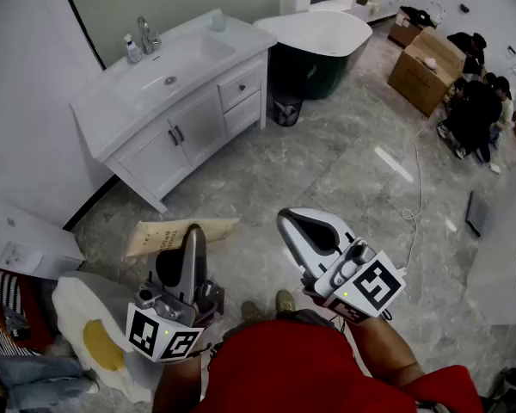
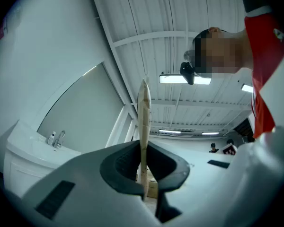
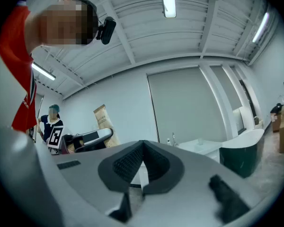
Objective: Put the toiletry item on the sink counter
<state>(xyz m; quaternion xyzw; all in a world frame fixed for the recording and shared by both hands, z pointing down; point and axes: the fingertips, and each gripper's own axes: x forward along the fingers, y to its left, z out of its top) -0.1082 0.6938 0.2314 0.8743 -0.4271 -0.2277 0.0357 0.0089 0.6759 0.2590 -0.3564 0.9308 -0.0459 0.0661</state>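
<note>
A flat tan paper packet (image 1: 179, 233) with dark print is the toiletry item, and my left gripper (image 1: 193, 241) is shut on it low in the head view. The left gripper view shows the packet (image 2: 143, 122) edge-on, standing up between the closed jaws. My right gripper (image 1: 297, 224) hangs beside it, shut and empty, jaws meeting (image 3: 142, 150). From the right gripper view the packet (image 3: 102, 118) sticks up at the left. The white sink counter (image 1: 232, 37) with its faucet (image 1: 146, 34) stands far ahead at the upper left.
A small bottle (image 1: 133, 51) and a cup (image 1: 218, 22) stand on the counter. A white and dark green bathtub (image 1: 322, 37) and a bin (image 1: 285, 108) sit right of the vanity. Cardboard boxes (image 1: 426, 67) and people (image 1: 477, 101) are far right. Bags and clothes (image 1: 34, 317) lie at the left.
</note>
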